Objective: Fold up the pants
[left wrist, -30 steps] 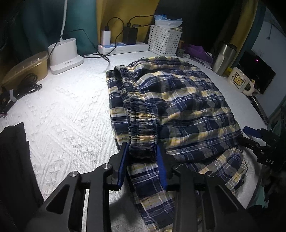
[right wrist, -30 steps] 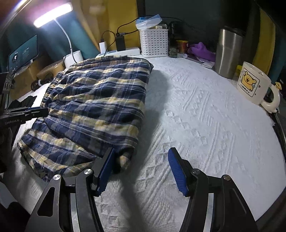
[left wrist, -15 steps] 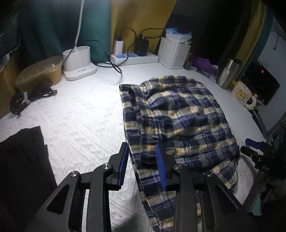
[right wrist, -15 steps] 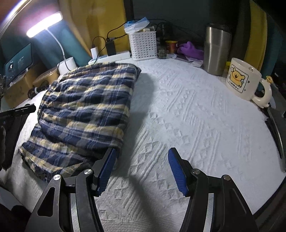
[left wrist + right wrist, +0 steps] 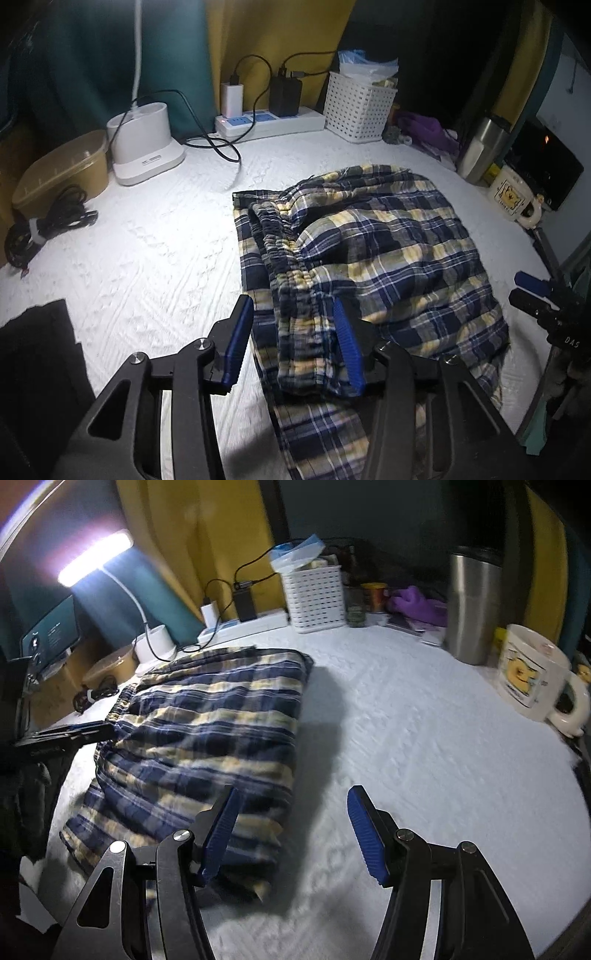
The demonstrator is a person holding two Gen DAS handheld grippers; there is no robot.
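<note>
Plaid pants (image 5: 376, 258), folded over into a thick pad, lying on the white textured cloth (image 5: 147, 258) in front of the white slotted basket (image 5: 358, 107), waistband (image 5: 284, 266) running toward the left gripper (image 5: 295, 347). Left gripper's jaws just opened wider, blue pads standing clear on either side of the gathered waistband end; fabric between them but not pinched, so released. Right gripper (image 5: 295, 830) with jaws spread wide, left pad over the near corner of the pants, right pad above bare cloth, nothing held. From the left wrist view, right gripper's blue tips (image 5: 532, 284) visible just beside the far edge of the pants. Left of the basket: power strip (image 5: 269, 122) with two plugged chargers, then a white lamp base (image 5: 144, 147), then a tan lidded tub (image 5: 62, 170) with a coiled black cable (image 5: 44, 229) in front. Right of the basket: purple cloth (image 5: 417, 605), steel tumbler (image 5: 472, 605), cream mug (image 5: 535, 672) with a cartoon print. Lamp head (image 5: 96, 557) glowing above the left of the basket. Dark garment (image 5: 33, 354) well left of the pants, at the cloth's near edge.
</note>
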